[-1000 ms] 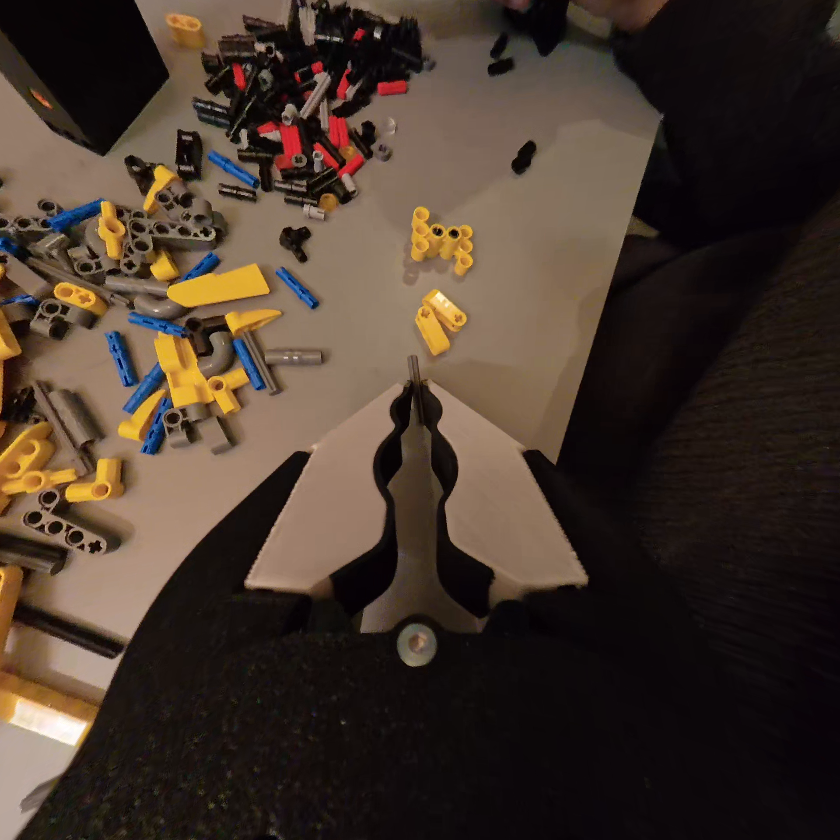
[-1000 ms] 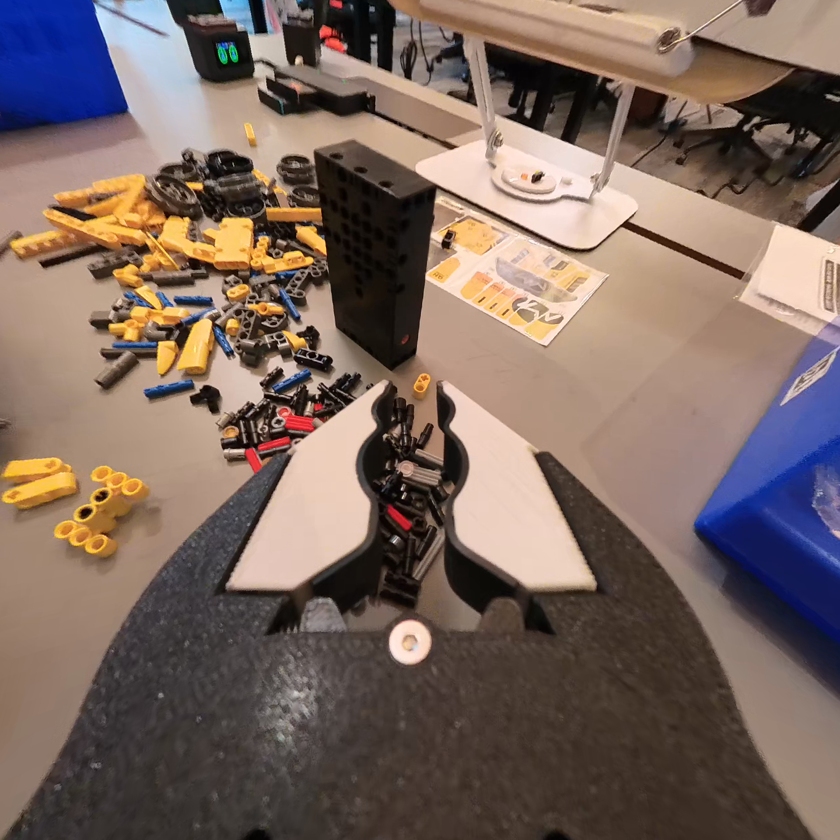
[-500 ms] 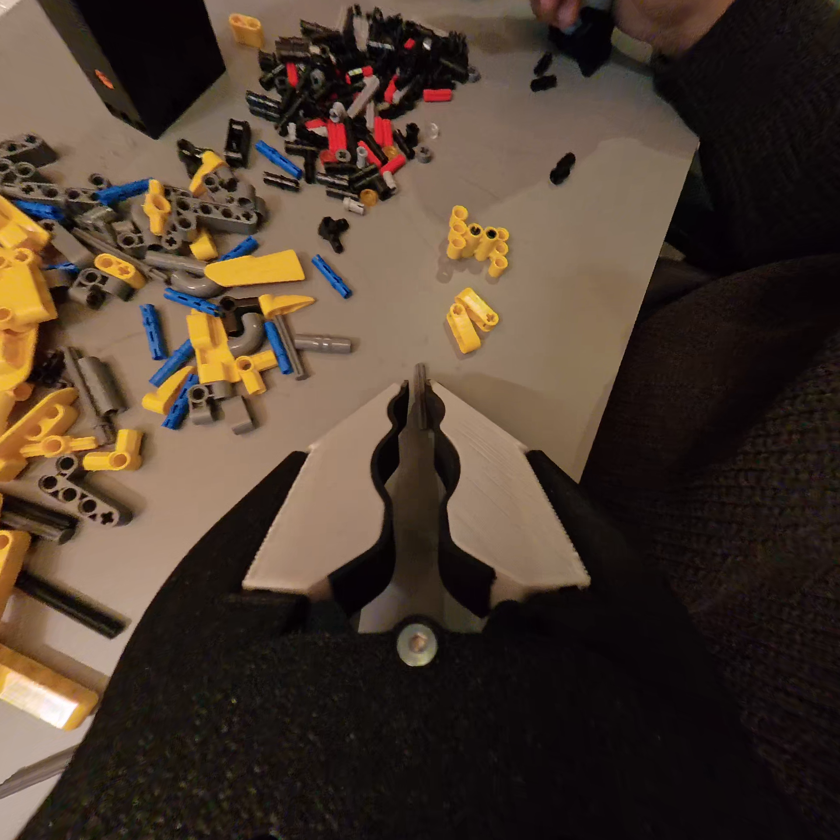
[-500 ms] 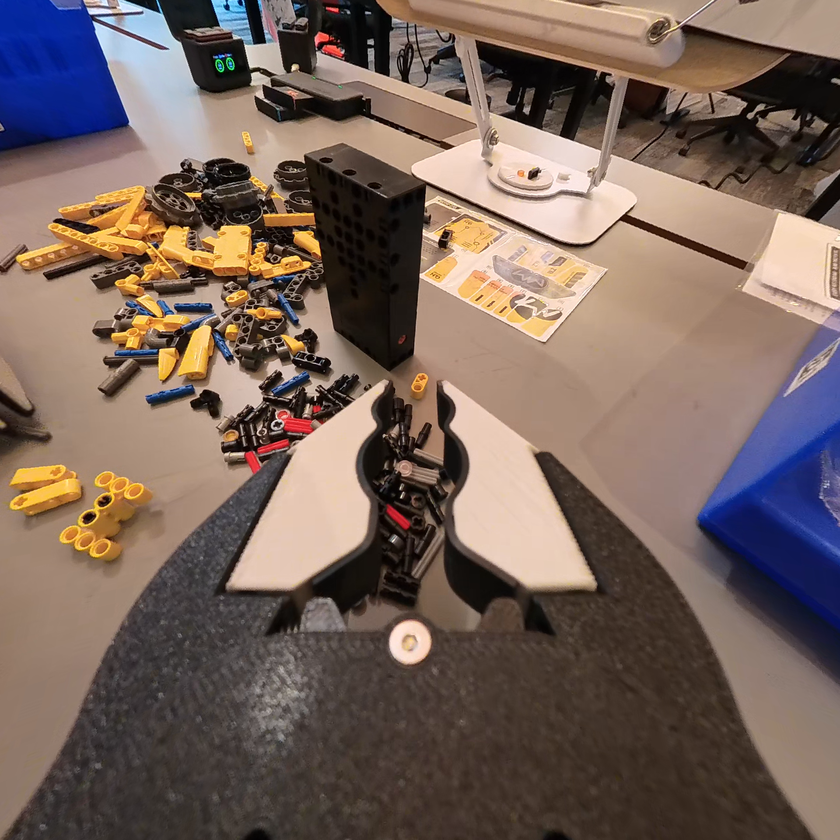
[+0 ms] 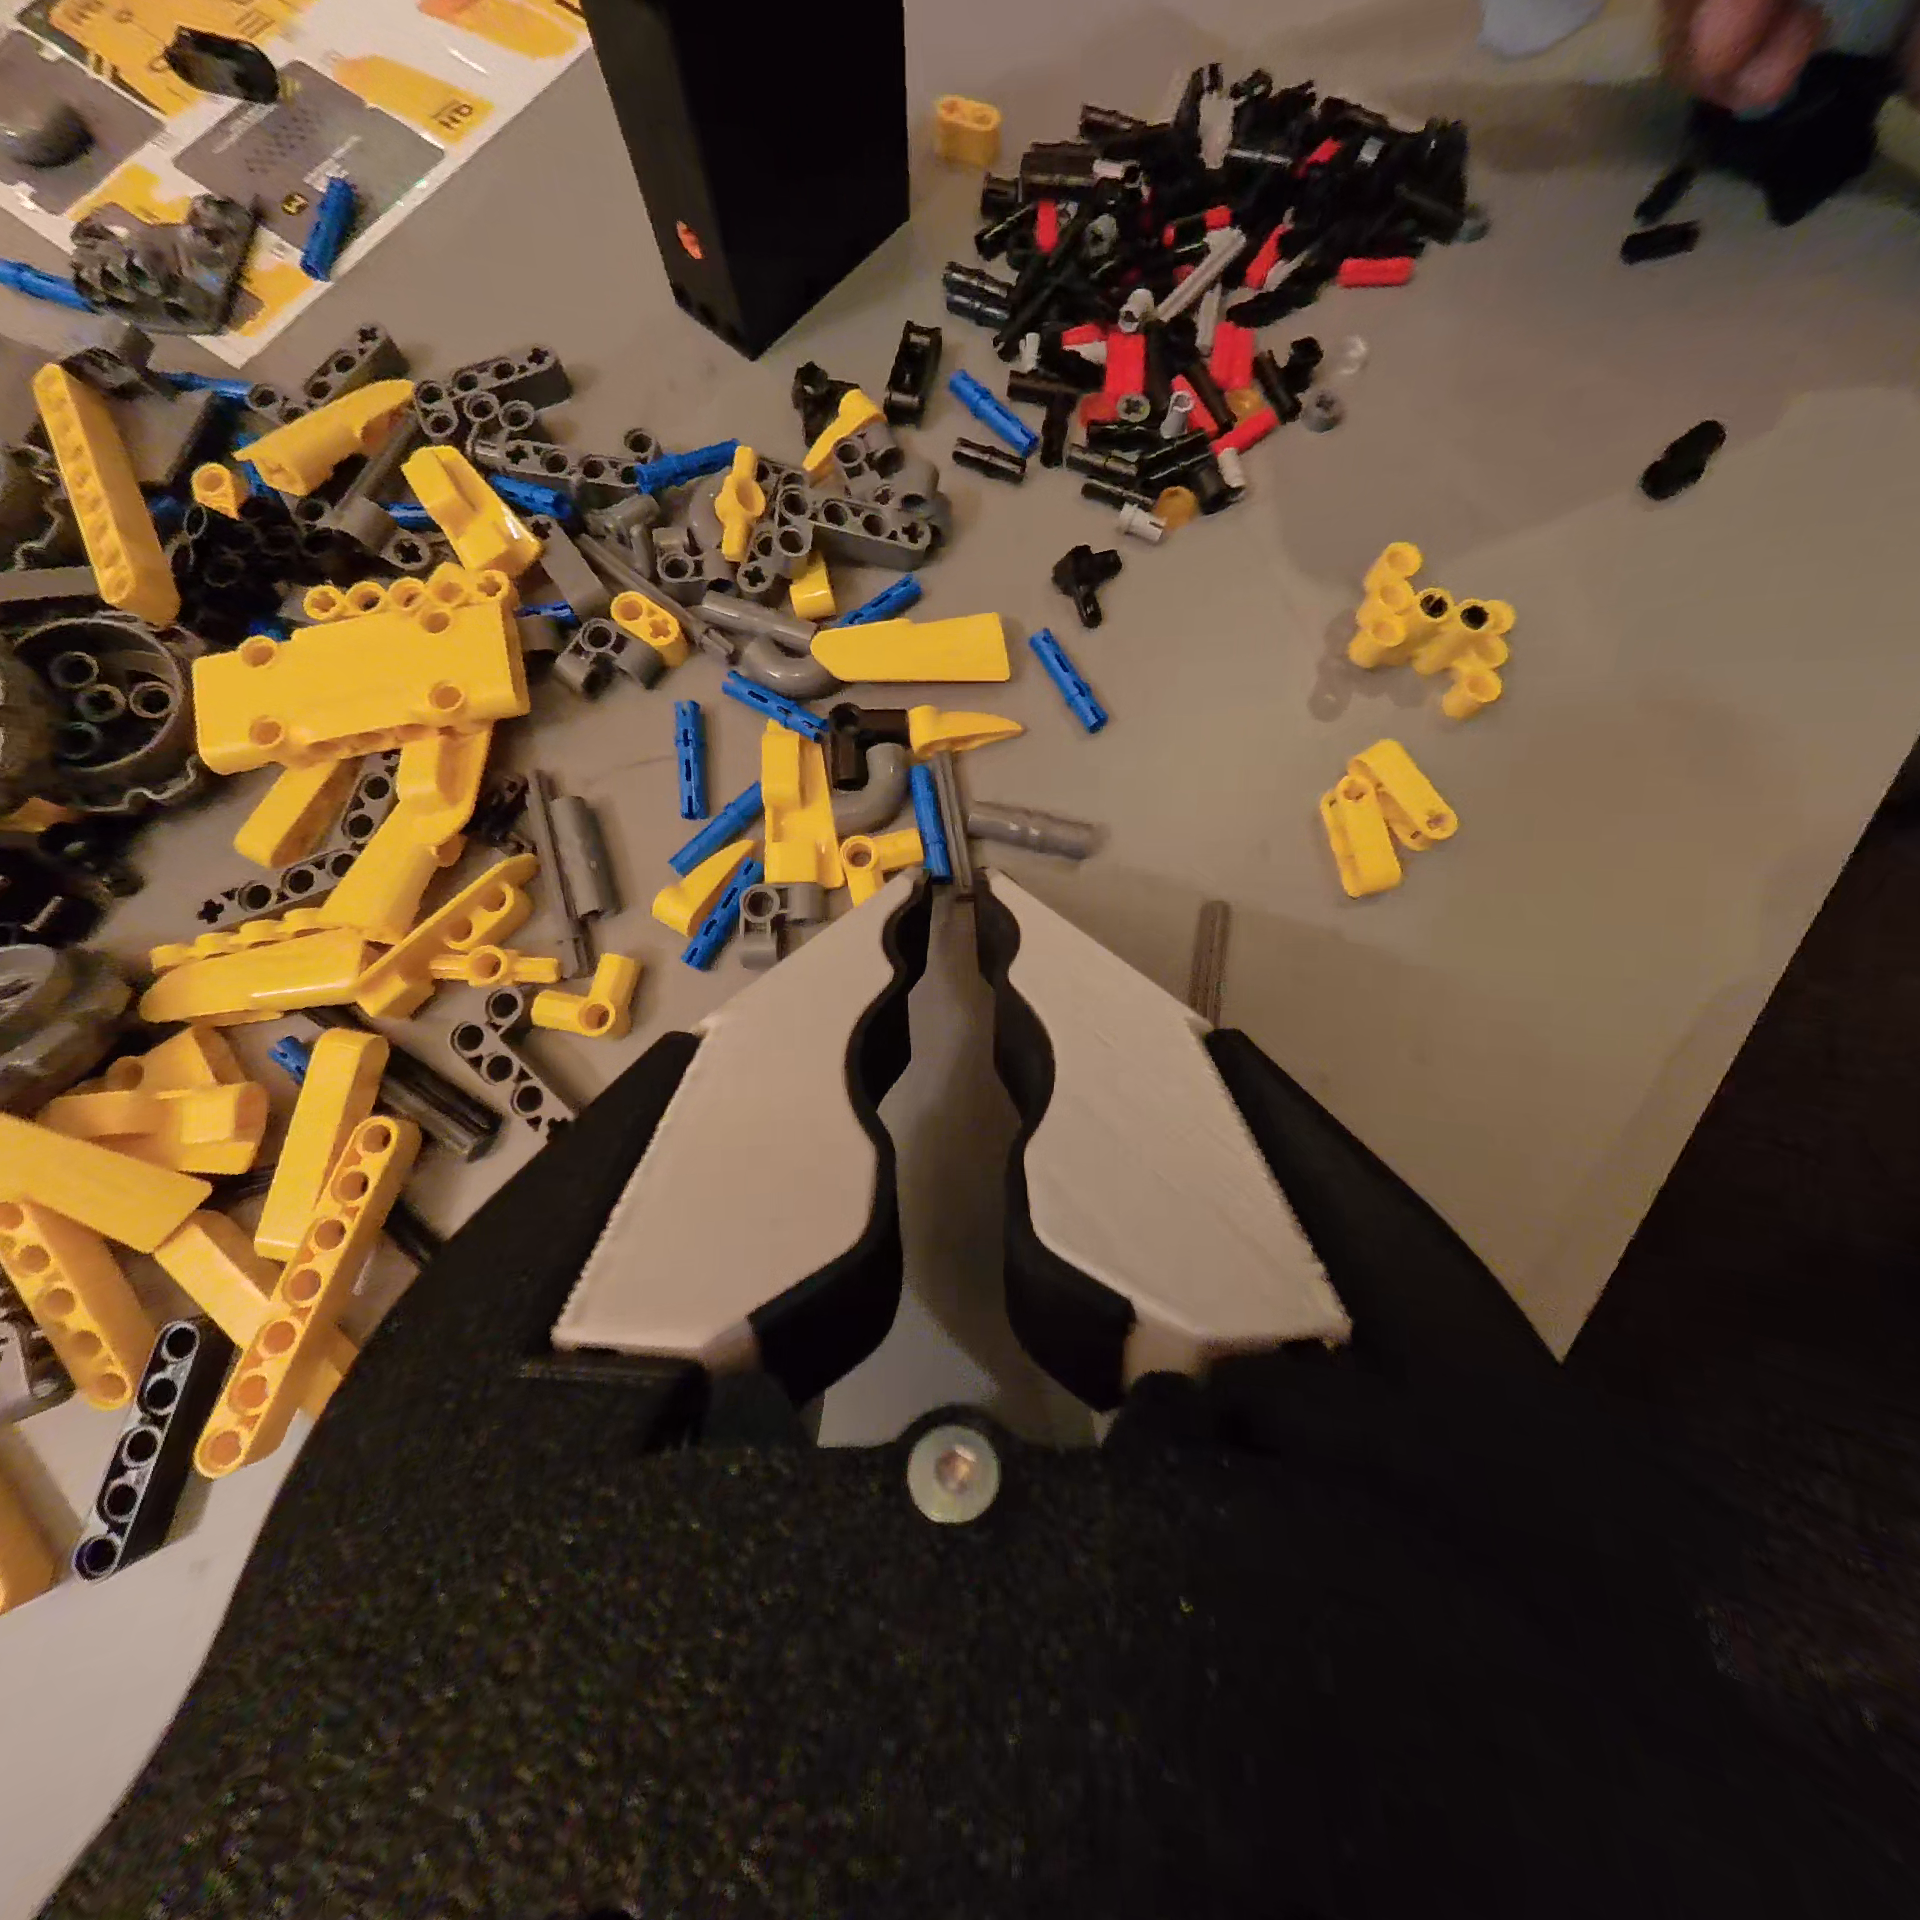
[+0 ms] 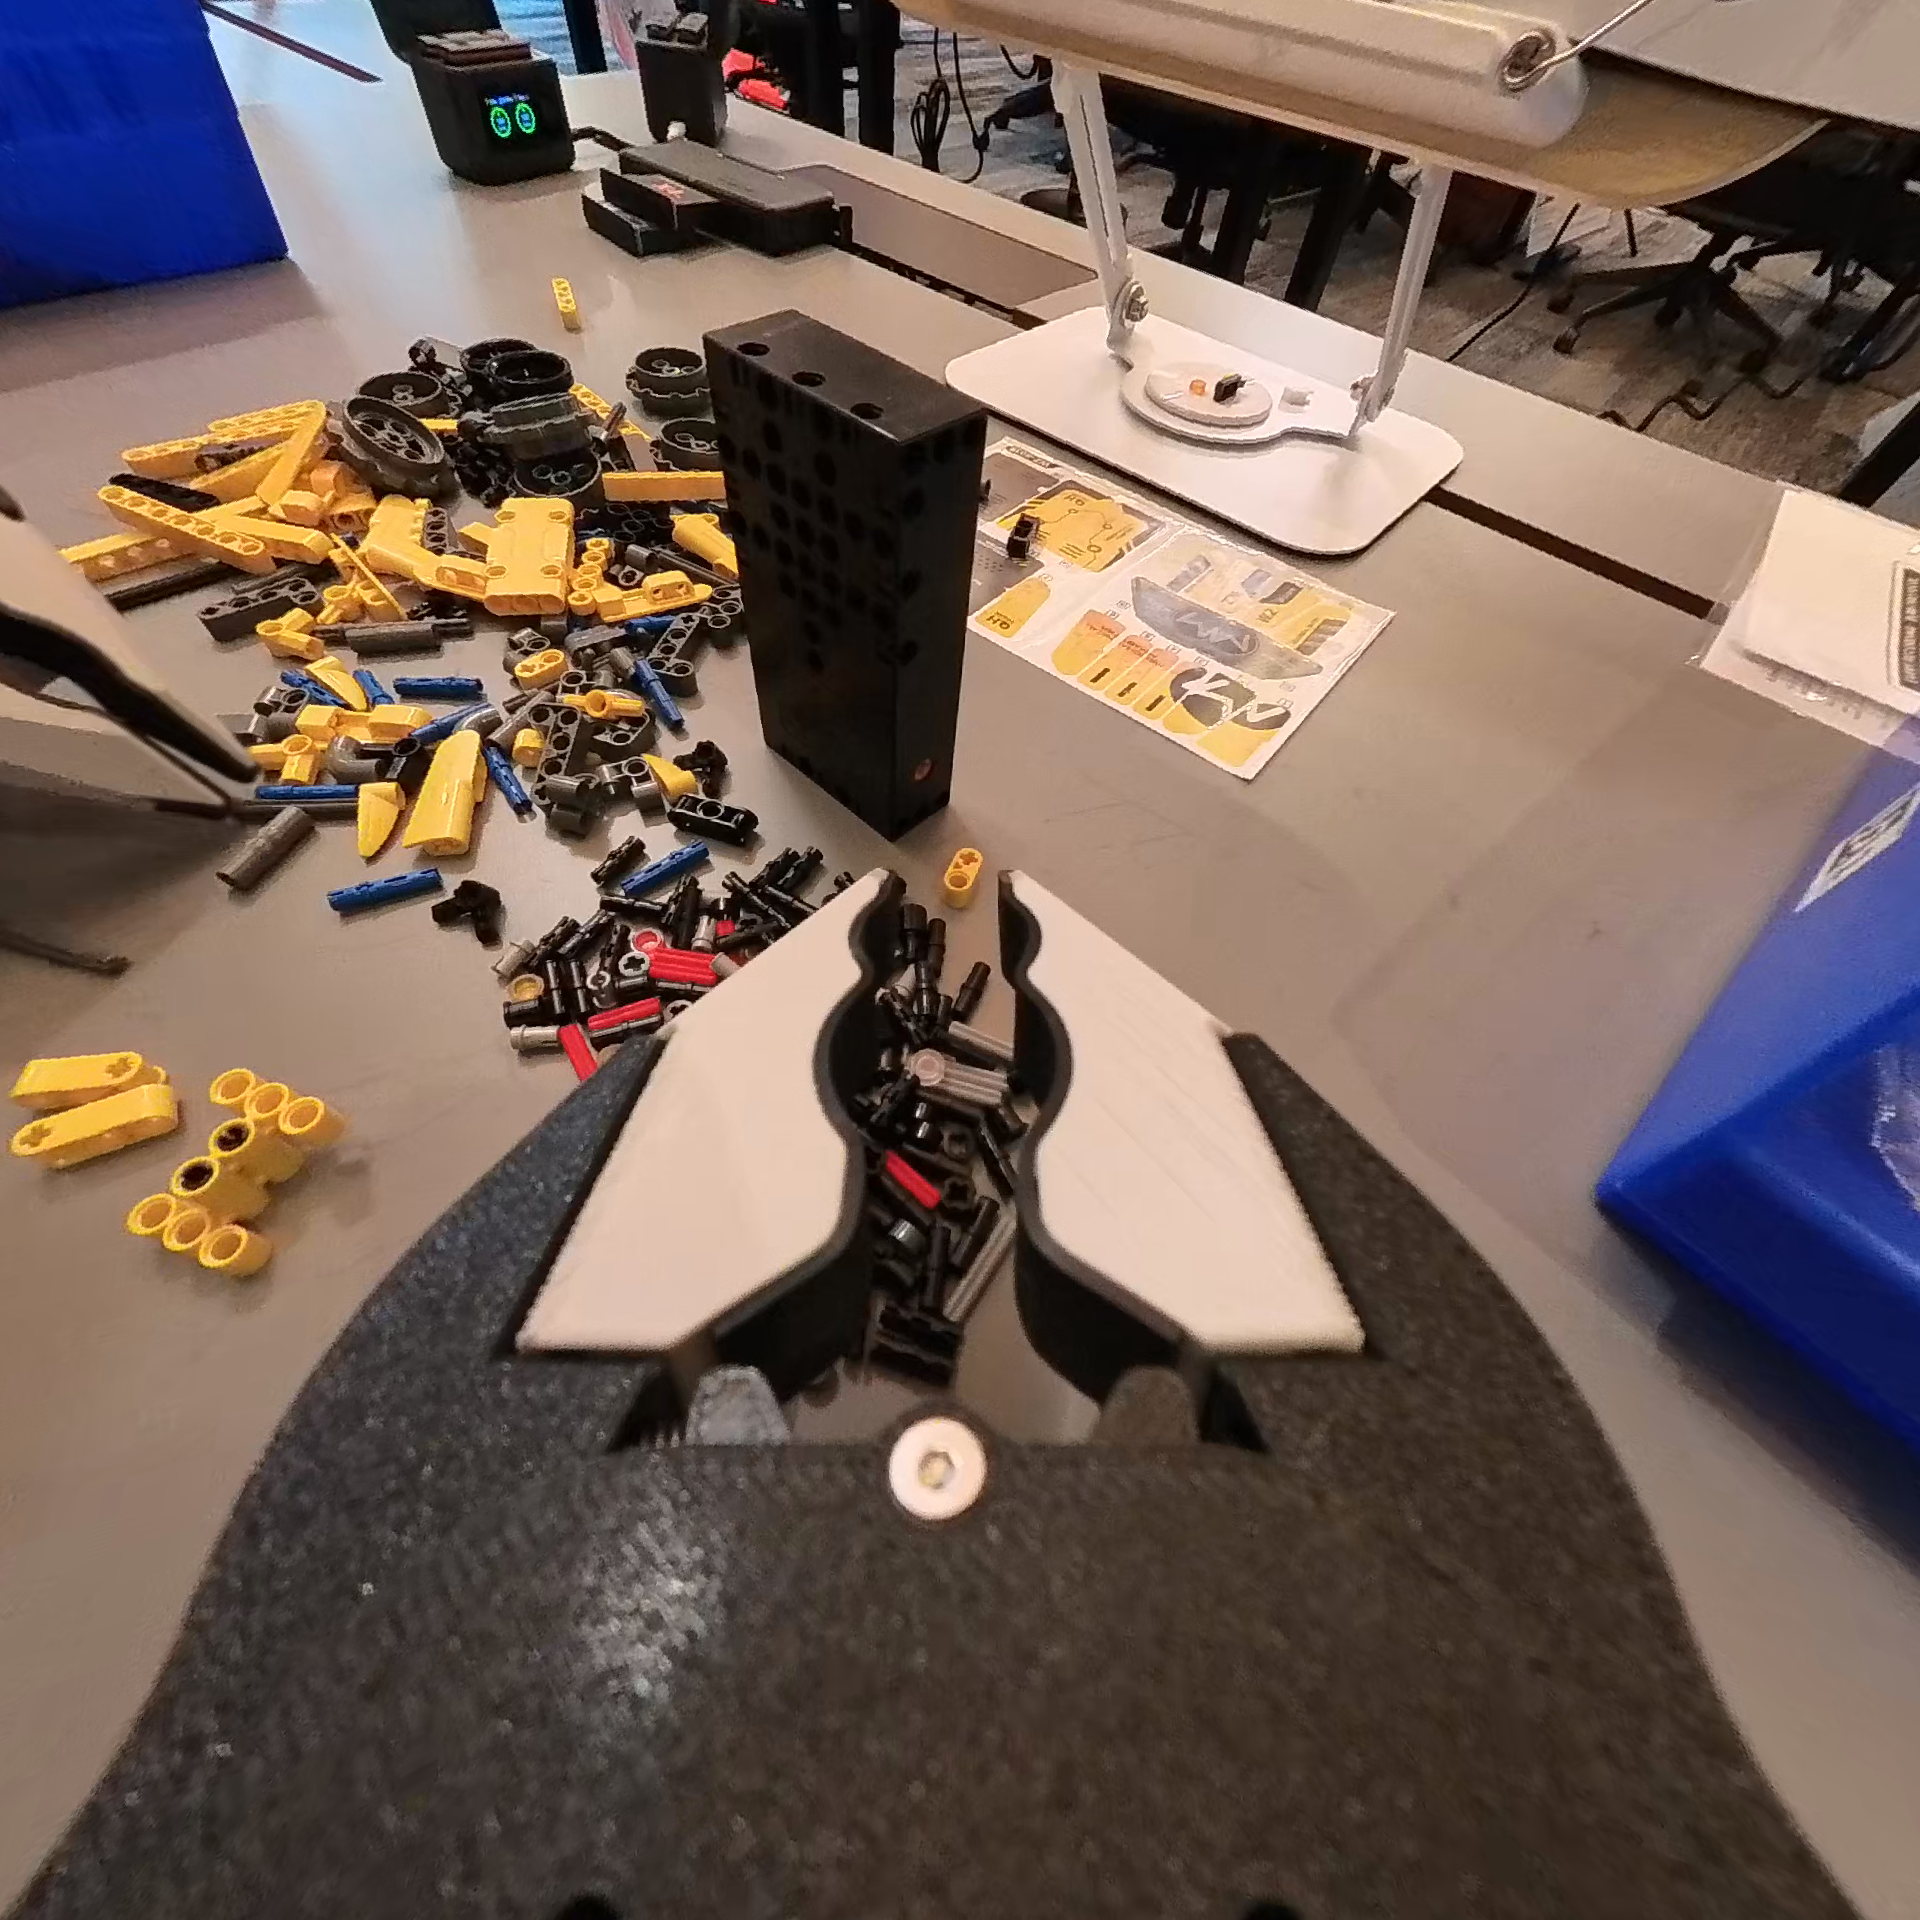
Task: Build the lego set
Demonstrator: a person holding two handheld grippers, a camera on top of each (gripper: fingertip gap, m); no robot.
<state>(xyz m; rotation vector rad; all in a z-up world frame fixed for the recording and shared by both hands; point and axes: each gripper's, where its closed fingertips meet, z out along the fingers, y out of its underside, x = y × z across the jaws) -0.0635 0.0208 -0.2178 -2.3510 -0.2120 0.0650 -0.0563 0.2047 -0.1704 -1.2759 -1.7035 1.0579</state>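
On the grey table [image 5: 1558, 935], among loose plastic building pieces, we see the left tongs [image 5: 948, 883] parted by a narrow gap and, as far as we can tell, empty. Their tips sit just at a short blue plastic pin [image 5: 928, 821] and a light grey tube connector [image 5: 1029, 831], at the edge of the yellow and grey scatter. A thin dark grey axle rod [image 5: 1205, 961] lies flat on the table just beside the right-hand finger, apart from it.

The right tongs [image 6: 940, 881] are released and grasp nothing. They hang over a heap of small black and red pins [image 6: 644, 966], with a small yellow two-hole connector [image 6: 962, 876] showing between their tips and a tall black perforated block [image 6: 852, 582] standing upright beyond.
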